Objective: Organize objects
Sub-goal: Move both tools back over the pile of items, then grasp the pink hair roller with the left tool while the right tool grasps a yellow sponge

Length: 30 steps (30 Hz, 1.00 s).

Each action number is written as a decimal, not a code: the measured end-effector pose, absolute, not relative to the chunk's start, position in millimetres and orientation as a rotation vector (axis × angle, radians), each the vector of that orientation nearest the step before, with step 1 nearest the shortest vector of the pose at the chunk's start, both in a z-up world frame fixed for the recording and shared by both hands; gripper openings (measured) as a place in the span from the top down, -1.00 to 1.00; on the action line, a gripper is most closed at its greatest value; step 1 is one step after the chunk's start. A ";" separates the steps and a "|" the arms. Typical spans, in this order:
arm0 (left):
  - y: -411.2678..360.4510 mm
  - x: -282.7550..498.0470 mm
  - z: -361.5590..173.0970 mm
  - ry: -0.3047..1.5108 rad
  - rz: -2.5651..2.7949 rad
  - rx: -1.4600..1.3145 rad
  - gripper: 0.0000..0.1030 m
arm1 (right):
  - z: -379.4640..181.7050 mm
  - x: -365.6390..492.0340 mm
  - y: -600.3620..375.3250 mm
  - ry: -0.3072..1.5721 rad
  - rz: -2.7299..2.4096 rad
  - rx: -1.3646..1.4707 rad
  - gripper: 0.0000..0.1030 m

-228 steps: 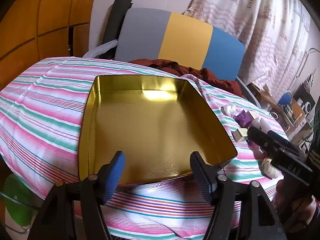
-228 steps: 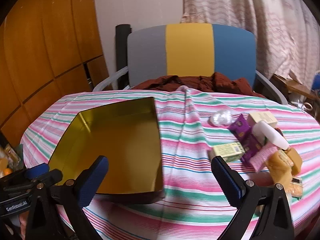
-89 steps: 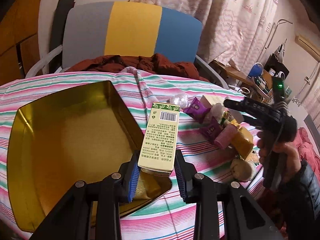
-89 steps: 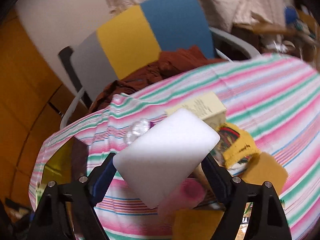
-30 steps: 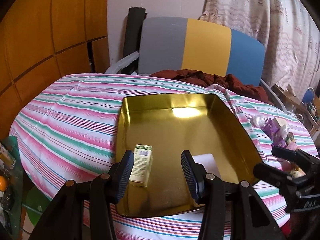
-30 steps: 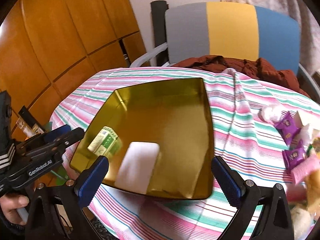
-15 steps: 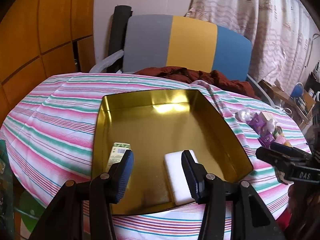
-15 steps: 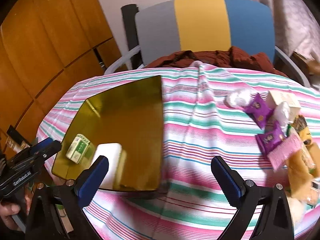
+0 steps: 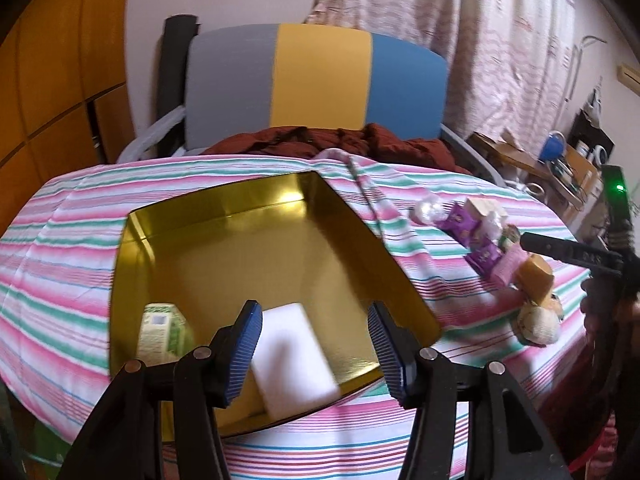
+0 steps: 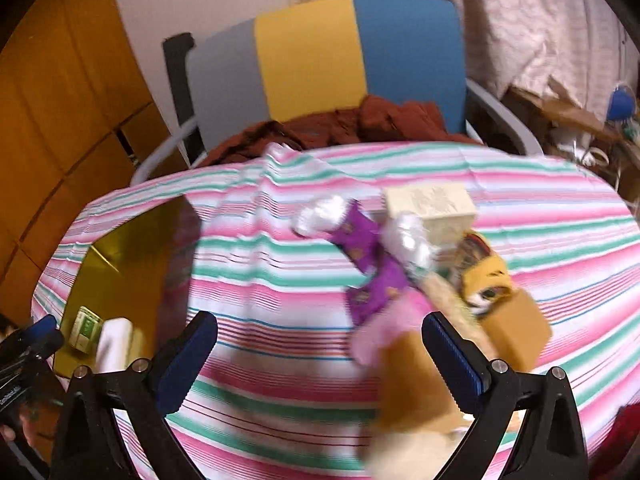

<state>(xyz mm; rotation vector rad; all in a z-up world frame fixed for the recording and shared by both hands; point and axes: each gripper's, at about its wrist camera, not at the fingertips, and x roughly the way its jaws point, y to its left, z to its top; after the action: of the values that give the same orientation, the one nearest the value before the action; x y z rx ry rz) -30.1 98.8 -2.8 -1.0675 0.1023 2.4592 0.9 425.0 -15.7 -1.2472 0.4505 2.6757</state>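
Only leftward: white block (image 9: 294, 356), perhaps foam.

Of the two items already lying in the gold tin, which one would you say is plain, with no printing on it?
The white block, lying in the gold tin at its near edge. The green-and-cream carton to its left carries printed labelling; the block is blank.

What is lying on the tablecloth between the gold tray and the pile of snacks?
Nothing; in the right wrist view only bare striped tablecloth separates the gold tray from the snack pile.
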 end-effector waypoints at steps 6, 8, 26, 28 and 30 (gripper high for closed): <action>122.6 -28.4 -1.3 0.144 2.404 -1.054 -0.08 | -34.5 -2.6 464.9 0.781 2.642 -1.281 -0.99; 130.7 -29.2 -0.9 0.157 2.389 -1.051 -0.08 | -42.1 -9.4 469.8 0.820 2.613 -1.309 -0.99; 185.4 -27.2 -2.7 0.229 2.268 -1.031 -0.08 | -53.0 -27.1 477.8 1.165 2.709 -1.363 -0.99; 197.9 -27.9 -0.9 0.234 2.242 -1.019 -0.08 | -51.9 -24.2 485.2 1.194 2.699 -1.316 -1.00; 209.4 -28.9 -0.3 0.237 2.219 -1.007 -0.08 | -48.8 -24.3 489.1 1.224 2.705 -1.286 -0.99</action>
<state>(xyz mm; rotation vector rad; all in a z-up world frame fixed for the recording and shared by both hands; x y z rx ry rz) -28.9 209.4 -0.3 -1.0072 0.2374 2.2194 -24.3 489.1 -48.8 -1.2861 1.2240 2.7047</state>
